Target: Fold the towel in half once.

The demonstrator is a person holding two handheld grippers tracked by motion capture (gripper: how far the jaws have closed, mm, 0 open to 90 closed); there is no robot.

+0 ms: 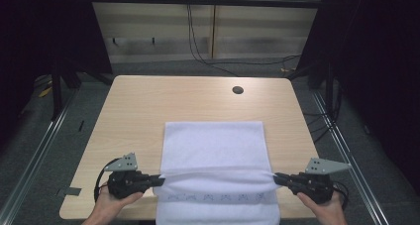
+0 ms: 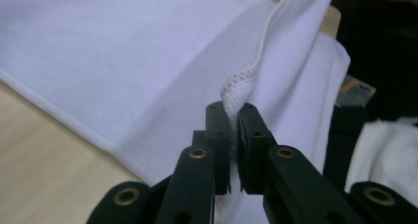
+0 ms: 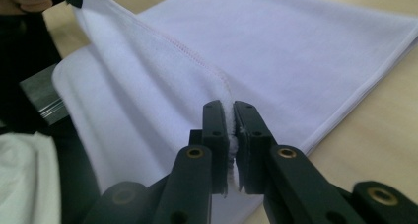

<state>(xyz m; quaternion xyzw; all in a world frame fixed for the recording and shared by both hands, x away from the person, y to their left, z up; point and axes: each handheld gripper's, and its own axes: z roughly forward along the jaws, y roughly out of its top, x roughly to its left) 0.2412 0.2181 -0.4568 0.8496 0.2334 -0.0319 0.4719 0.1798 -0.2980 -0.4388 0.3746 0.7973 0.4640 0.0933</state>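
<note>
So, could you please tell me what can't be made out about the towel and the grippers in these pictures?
- High view: the white towel's near end is cut off by the bottom edge.
- High view: its blue pattern is too small to read.
- Left hand-held gripper view: the pinched hem is hidden between the jaws.

A lab-style recording bay: a pale wooden table with a round cable hole [image 1: 237, 90] at centre frame, black curtains [image 1: 376, 61] at both sides, metal floor rails [image 1: 42, 145] at lower left, and loose black cables [image 1: 198, 51] hanging along the wood-panelled back wall [image 1: 148, 31].
</note>
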